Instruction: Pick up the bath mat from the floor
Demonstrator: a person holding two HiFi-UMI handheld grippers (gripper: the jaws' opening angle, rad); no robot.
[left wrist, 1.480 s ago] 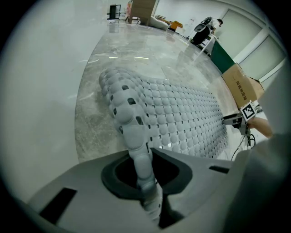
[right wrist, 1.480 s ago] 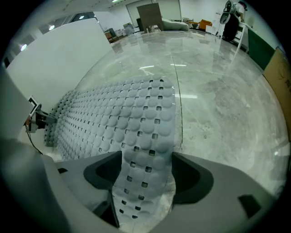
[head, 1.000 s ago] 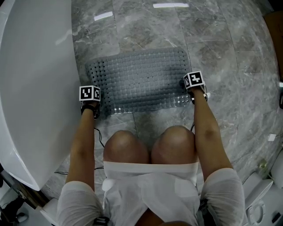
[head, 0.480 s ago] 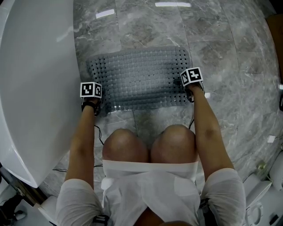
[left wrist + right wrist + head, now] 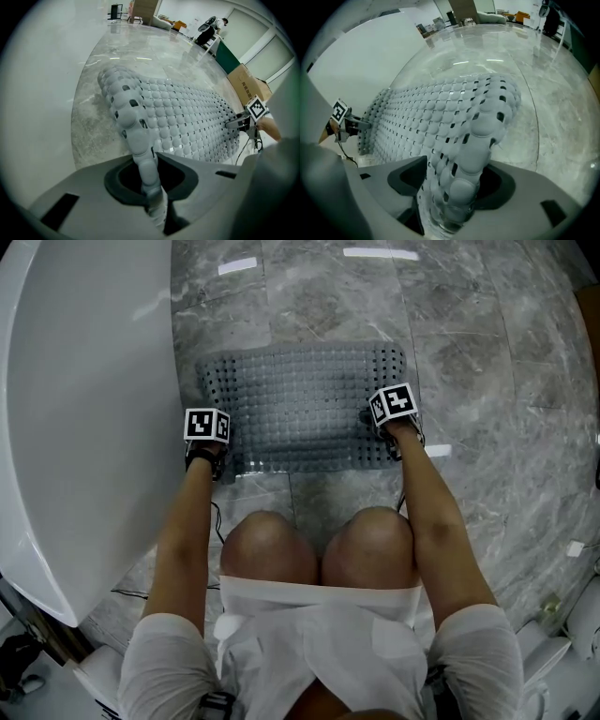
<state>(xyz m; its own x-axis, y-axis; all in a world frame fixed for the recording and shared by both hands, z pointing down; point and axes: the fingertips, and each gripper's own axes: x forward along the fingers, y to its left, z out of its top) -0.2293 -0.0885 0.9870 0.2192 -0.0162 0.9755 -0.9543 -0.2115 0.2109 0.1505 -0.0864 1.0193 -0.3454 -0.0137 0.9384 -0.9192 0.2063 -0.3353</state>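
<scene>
Grey and bumpy, the mat is seen on the floor, just beside a white tub. It is full of small holes. Most of it is laid flat on the grey stone, but its left and right edges are bent up near the front corners. The left edge is pinched in the left gripper, whose jaws are closed tight on a thin fold of the mat. The right edge is clamped in the right gripper, and a thicker fold is squeezed between its jaws. Both grippers are pointed steeply down at the floor. A person's bare knees are seen close to the mat's near edge. A cardboard box is seen far off across the room.
</scene>
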